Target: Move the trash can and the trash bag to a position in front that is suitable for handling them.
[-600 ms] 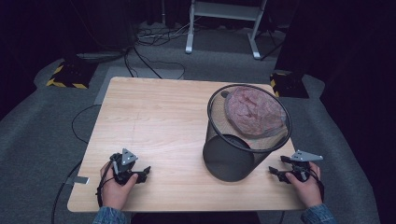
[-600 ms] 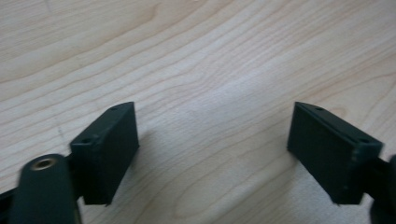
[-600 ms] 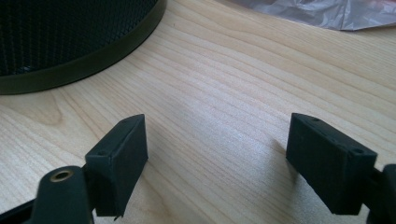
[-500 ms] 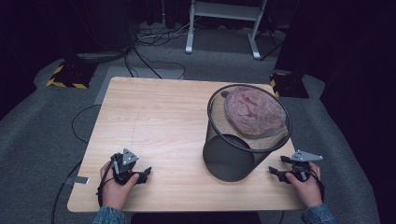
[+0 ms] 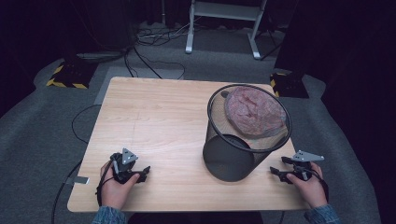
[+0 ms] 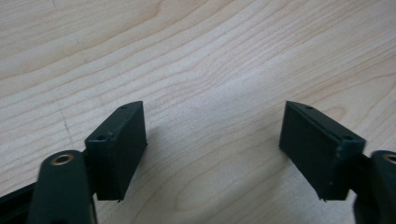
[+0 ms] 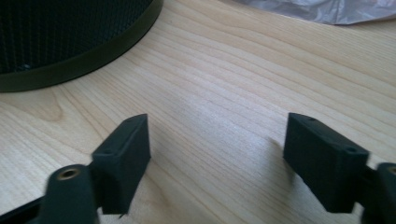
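Note:
A black wire-mesh wastebasket (image 5: 233, 154) stands upright on the right half of the wooden table (image 5: 154, 116). A crumpled pinkish plastic sheet (image 5: 254, 112) shows through its mesh; its pale edge (image 7: 317, 10) lies on the table beyond the basket's base (image 7: 70, 51). My left gripper (image 5: 144, 173) rests near the front left edge, held in a hand and open; bare wood shows between its jaws in the left gripper view (image 6: 212, 140). My right gripper (image 5: 276, 171) sits at the front right beside the basket, open with nothing between its jaws (image 7: 217, 149).
Grey carpet surrounds the table, with cables (image 5: 140, 51) and a white stand's legs (image 5: 222, 28) behind it. Yellow-black striped blocks (image 5: 67, 77) sit at the back left and back right. The table's front edge lies just behind both hands.

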The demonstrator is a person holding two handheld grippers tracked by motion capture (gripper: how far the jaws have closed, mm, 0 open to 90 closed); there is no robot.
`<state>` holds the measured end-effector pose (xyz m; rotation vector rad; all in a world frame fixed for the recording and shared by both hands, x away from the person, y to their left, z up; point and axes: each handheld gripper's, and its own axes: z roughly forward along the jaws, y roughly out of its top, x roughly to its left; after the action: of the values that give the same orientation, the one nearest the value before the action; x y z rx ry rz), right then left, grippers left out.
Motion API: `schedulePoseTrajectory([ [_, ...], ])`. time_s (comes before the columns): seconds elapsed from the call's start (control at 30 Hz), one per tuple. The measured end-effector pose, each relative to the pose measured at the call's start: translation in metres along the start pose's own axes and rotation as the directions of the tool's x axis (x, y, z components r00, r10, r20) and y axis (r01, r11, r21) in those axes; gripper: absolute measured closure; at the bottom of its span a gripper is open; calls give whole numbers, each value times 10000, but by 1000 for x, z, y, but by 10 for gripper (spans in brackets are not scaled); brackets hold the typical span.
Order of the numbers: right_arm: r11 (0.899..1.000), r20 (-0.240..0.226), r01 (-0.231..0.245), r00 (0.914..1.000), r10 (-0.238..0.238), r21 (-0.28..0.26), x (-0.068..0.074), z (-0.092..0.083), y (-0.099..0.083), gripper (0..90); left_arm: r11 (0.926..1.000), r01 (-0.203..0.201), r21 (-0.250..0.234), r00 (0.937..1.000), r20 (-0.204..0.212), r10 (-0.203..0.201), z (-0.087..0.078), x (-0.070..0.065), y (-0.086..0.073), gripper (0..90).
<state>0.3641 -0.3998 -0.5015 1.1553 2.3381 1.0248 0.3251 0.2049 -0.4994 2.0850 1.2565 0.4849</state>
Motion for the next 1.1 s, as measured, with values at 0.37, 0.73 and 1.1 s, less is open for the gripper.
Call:
schedulePoseTrajectory([
  [0.37,9926,-402,-586,9977,546,-1063,-1,-18,26,261,9997,95,-228,9992,380,-86,-3,-5,20,221],
  [0.73,9892,-249,-222,9995,188,-1448,3,-19,70,271,9949,-449,-905,9957,772,520,-1,-24,60,228],
  [1.1,9825,-386,44,9992,-118,-1862,4,-3,89,332,9952,-758,-612,9943,701,800,6,-30,58,229],
])
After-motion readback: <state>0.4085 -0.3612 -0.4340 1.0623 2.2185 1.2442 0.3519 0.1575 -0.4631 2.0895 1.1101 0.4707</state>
